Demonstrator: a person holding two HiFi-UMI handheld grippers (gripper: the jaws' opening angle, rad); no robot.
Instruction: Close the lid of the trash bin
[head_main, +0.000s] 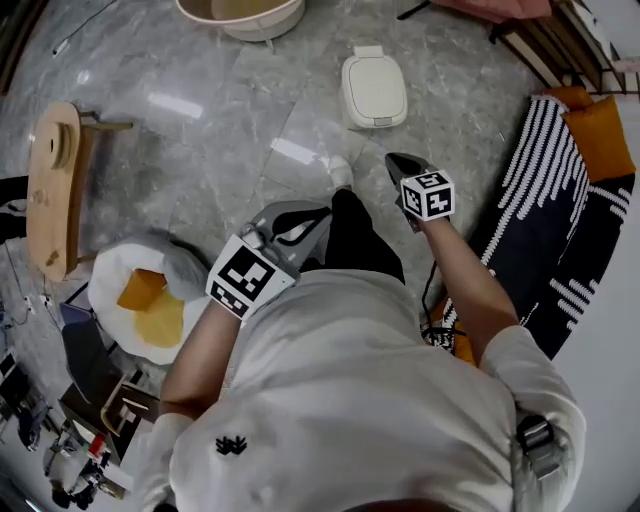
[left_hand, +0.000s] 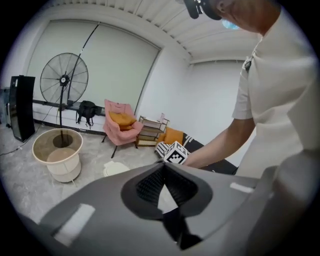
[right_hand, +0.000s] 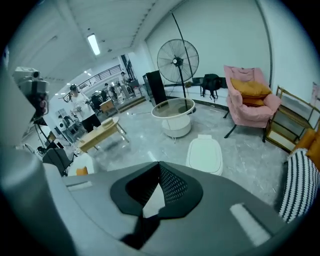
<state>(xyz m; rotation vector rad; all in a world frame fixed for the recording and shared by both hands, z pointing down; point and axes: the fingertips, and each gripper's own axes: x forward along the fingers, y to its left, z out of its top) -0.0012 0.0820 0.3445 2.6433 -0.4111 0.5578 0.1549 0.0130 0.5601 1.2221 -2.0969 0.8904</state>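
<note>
Closest to head cam: white shirt (head_main: 350, 400) with a small black emblem (head_main: 231, 445) (a shape only, no letters to read). Beyond it, black trousers (head_main: 350, 235) and a white shoe (head_main: 341, 172) on the grey marble floor (head_main: 200, 120).

Left gripper (head_main: 322, 213): low over the left thigh, left marker cube (head_main: 245, 277) showing black-and-white squares, no text. In the left gripper view, left gripper (left_hand: 162, 166) jaws closed tip to tip, nothing pinched, only floor visible through the gap behind the tips.

Right gripper (head_main: 392, 160): forward of the right knee, right marker cube (head_main: 428, 195) facing up. In the right gripper view, right gripper (right_hand: 159, 164) jaws also together at the tips, empty.

Trash bin (head_main: 375, 118): white, lid (head_main: 373, 85) lying flat down on the body. Standing on the floor ahead of the person, past the right gripper's tips, touching neither gripper (no label legible on it).

Round white tub (head_main: 245, 15) beyond the bin. Striped rug (head_main: 545, 200) and orange cushion (head_main: 600, 135) off to the right. Wooden stool (head_main: 55, 185) at far left. Standing fan (right_hand: 177, 61) and pink chair (right_hand: 250, 97) further back in the room.
</note>
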